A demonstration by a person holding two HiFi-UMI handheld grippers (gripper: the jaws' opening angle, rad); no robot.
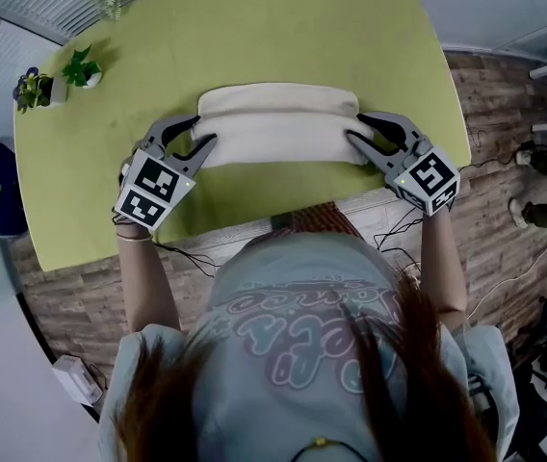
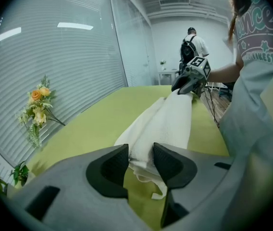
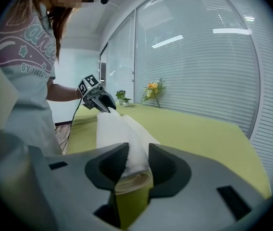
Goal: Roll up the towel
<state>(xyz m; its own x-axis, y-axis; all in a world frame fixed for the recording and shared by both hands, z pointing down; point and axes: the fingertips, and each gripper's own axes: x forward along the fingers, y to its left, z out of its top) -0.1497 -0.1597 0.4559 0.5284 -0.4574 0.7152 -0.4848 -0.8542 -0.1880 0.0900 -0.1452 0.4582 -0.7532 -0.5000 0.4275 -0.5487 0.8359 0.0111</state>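
Towel: the towel (image 1: 278, 128) lies crosswise on the green table (image 1: 254, 27), close to my edge. Its near part is a thick roll, and a flatter band of cloth is left on the far side.
Left claw: my left gripper (image 1: 201, 133) is clamped on the towel's left end, pads pressing the cloth from both sides. A loose corner hangs below the jaws.
Right claw: my right gripper (image 1: 357, 128) is clamped on the right end, with the end of the roll sitting between the jaws.
Why both ends: I hold one end in each claw so the roll should turn evenly and not go cone-shaped.
Why low: both claws reach in along the tabletop, so the roll rests on it.
Stage: about half rolled, by my guess.
Risk: the left end looks looser and might slip.
Bystanders: the potted plants (image 1: 57, 80) stand well apart, at the far left.
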